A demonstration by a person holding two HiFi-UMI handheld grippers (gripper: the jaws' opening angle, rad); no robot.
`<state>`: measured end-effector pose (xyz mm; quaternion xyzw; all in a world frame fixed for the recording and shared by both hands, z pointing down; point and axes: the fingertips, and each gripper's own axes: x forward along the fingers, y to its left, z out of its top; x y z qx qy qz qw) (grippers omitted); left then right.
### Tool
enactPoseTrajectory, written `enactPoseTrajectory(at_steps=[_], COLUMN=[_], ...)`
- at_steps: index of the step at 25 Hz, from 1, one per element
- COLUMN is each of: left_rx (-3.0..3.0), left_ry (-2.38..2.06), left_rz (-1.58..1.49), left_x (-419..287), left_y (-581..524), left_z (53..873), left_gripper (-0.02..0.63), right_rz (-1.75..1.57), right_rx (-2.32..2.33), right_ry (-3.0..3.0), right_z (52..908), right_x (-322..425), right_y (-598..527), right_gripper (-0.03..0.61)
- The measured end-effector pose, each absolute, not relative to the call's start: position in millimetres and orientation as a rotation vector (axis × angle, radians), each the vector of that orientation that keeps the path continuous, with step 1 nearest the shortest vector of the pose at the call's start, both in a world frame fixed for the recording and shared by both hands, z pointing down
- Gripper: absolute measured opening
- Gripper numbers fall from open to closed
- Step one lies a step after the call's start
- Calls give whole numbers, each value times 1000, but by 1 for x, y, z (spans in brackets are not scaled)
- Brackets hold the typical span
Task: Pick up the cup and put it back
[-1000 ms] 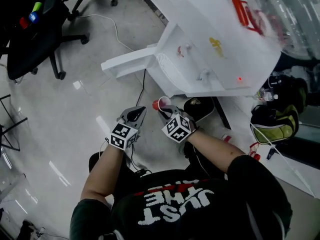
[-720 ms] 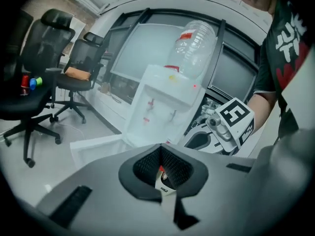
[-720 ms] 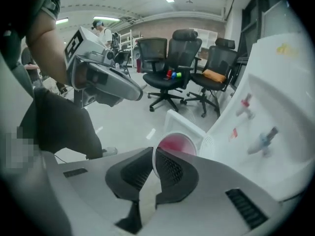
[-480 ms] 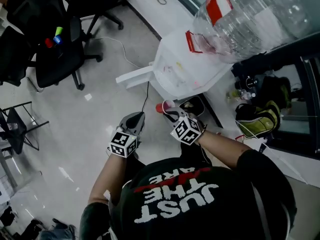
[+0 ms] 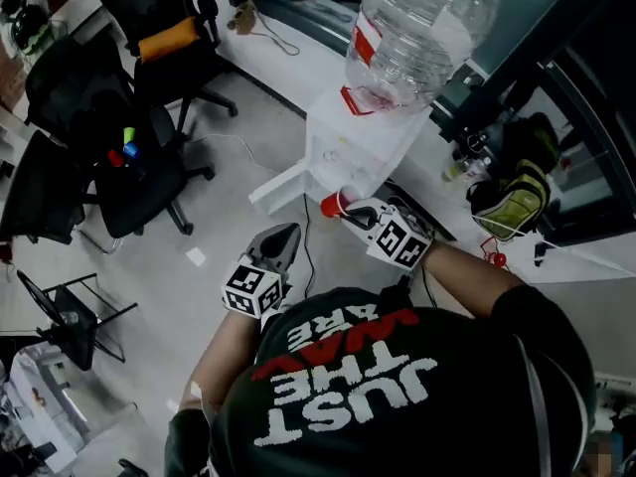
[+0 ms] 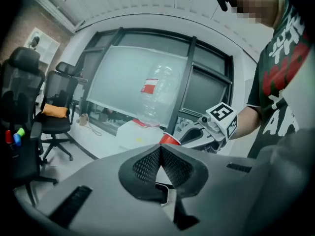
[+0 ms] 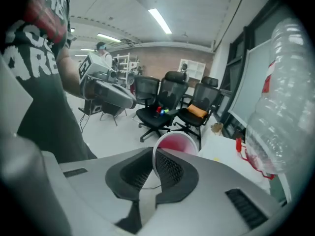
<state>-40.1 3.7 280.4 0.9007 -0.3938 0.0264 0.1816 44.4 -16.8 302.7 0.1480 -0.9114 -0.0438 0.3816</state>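
While the right gripper (image 5: 350, 211) pinches the red cup (image 5: 331, 205) by its rim — 1 pad inside the mouth, 1 against the outer wall — the cup rests on no surface. It hangs just in front of the white water dispenser (image 5: 348, 147), which carries a clear bottle (image 5: 417, 28). The cup's mouth tips toward the gripper, so it is tilted, not upright. Left gripper (image 5: 279, 242): jaws pressed together with nothing between them, held beside the right one and apart from the cup. Step in hand, as judged: carrying the cup toward its set-down place, which no view marks. To do it well, hold the narrow pinch steady without squeezing harder, since a thin wall probably buckles. Roll the wrist until the base faces down, then lower until the base rests flat, well in from any edge — only then part the jaws. Keep the left gripper clear of the path.
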Motion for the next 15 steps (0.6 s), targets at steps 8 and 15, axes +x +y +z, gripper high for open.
enactPoseTrajectory(at_steps=[8,15], left_rx=[2666,2646], left_ry=[-1067,-1242], left_rz=[107,14], left_x=[-45,39], left_y=[8,8], left_z=[186,138], left_gripper=[8,8], right_rz=[-131,-276], right_rx=[538,465], right_ry=[-2393,-2484], right_z=[198,127], right_x=[74,160], right_y=[3,5], right_gripper=[46,46])
